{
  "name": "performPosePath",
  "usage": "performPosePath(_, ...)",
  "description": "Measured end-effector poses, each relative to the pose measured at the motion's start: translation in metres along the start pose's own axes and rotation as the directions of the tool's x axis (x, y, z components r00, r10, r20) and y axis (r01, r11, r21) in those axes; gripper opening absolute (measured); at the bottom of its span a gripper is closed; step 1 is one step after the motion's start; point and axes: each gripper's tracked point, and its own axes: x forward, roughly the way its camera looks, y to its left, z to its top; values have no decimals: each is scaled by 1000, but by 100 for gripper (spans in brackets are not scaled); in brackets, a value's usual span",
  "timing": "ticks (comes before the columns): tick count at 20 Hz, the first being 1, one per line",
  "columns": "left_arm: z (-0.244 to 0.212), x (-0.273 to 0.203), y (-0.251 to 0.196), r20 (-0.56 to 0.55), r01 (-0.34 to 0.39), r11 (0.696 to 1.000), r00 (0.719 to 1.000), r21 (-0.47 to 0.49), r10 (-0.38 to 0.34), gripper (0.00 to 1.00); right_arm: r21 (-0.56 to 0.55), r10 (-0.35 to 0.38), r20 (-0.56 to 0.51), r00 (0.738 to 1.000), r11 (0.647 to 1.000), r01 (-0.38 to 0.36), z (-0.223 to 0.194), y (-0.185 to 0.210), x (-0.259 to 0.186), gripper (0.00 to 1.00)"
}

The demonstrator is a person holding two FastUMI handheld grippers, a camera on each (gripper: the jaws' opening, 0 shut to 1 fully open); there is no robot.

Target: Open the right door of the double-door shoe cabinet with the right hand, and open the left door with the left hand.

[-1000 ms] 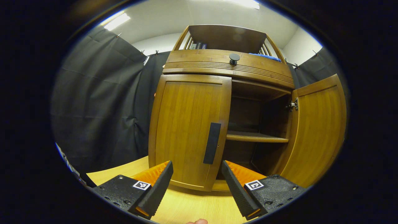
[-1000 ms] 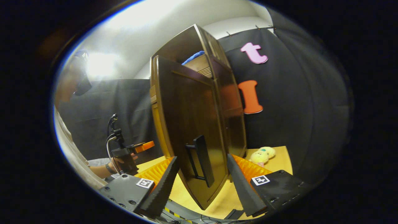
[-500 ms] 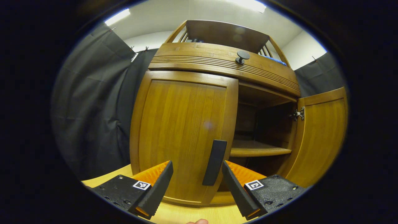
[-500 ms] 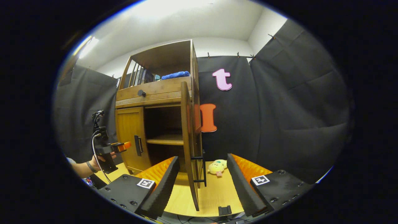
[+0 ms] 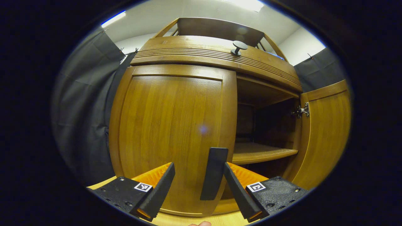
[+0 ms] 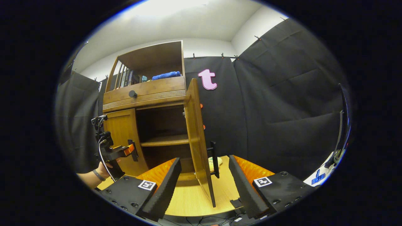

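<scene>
left handle upright between spread fingers

left gripper view: left gripper (image 5: 198, 191) wide, handle (image 5: 214, 173) lower centre, hugging its right finger. right gripper view: right gripper (image 6: 204, 188) wide, empty; right door (image 6: 198, 138) open, centre.

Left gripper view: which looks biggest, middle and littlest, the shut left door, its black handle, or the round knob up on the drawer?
As they look in the left gripper view:
1. left door, by far the biggest.
2. black handle, a tall narrow bar.
3. round knob, the littlest; it sits farther from the camera, so it may look smaller than it really is.
</scene>
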Motion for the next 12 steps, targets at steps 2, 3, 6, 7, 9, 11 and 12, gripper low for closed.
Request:
performPosePath(2, -10, 3, -4, -38, 7, 1000, 999, 0, -7, 98, -5, -9, 7, 1000, 1000, 9, 1, 3, -1, 100)
performPosePath(3, -13, 5, -8, -51, 16, 1000, 999, -8, -17, 92, -4, -12, 11, 1000, 1000, 12, 2, 5, -3, 98)
performPosePath(6, -19, 18, -11, -72, 6, 1000, 997, 8, -5, 97, -7, -12, 15, 1000, 1000, 12, 3, 8, -7, 98)
performPosePath(7, -22, 20, -10, -83, 0, 1000, 997, 20, 1, 91, -9, -10, 13, 1000, 1000, 10, 2, 9, -7, 98)
performPosePath(9, -29, 28, -8, -108, 5, 1000, 994, -2, -5, 91, -18, -6, 12, 1000, 1000, 6, 3, 12, -7, 98)
performPosePath(11, -24, 28, -6, -94, 16, 998, 995, -64, -22, 77, -26, 2, 14, 1000, 1000, -2, 4, 14, -6, 98)
performPosePath(12, -28, 27, -5, -106, 28, 995, 994, -93, -38, 69, -28, 7, 15, 1000, 1000, -6, 5, 14, -6, 98)
